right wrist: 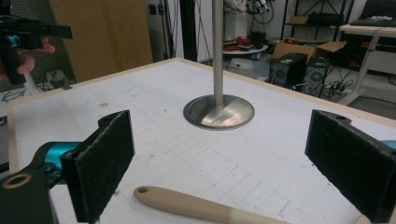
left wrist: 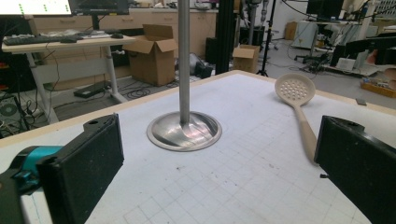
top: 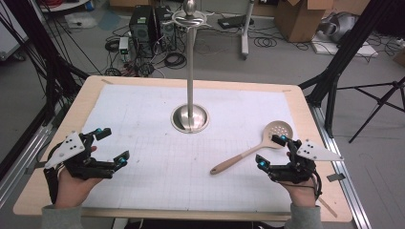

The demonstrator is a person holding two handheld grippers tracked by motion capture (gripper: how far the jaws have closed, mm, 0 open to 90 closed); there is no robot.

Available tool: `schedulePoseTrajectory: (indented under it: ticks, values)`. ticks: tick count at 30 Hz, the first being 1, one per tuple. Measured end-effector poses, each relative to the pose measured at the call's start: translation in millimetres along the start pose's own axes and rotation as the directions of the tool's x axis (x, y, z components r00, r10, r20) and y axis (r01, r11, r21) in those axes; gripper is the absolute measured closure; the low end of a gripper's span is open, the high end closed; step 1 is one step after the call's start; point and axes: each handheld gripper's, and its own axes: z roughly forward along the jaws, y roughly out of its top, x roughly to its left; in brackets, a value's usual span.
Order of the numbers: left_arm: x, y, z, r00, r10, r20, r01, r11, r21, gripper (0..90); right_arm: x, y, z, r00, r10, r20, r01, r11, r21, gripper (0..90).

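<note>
Hovering with jaws spread wide and empty, right gripper (top: 271, 153) sits just beside the slotted spoon (top: 253, 150) lying flat on the gridded mat (top: 143, 109) right of the metal stand (top: 190, 117); probable step is pickup, so straddle handle squarely mid-length before closing; left gripper (top: 111, 145) likewise unclenched.

High view sits above the near edge of the bench (top: 57, 129), looking forward and down, taking in the whole top and the floor beyond. Left gripper view rides low and close over the mat, looking out between its own fingers (left wrist: 88, 163) toward the stand (left wrist: 184, 126) ahead and the spoon (left wrist: 299, 109) off to the right of them. Right gripper view is just as low and near, facing the stand (right wrist: 218, 109) between its fingers (right wrist: 105, 158), with the spoon handle (right wrist: 187, 203) right below them. All three share the stand's base and the spoon.
</note>
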Motion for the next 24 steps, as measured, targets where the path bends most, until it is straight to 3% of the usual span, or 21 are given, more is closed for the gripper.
schedulePoseTrajectory:
  ticks: [24]
  values:
    - [-0.2, -2.5, 0.4, 1.0, -0.008, 0.002, 0.008, 1.0, 0.004, 1.9, -0.7, -0.3, 1.5, 1.0, -0.001, -0.001, 0.001, 1.0, 0.005, 7.0]
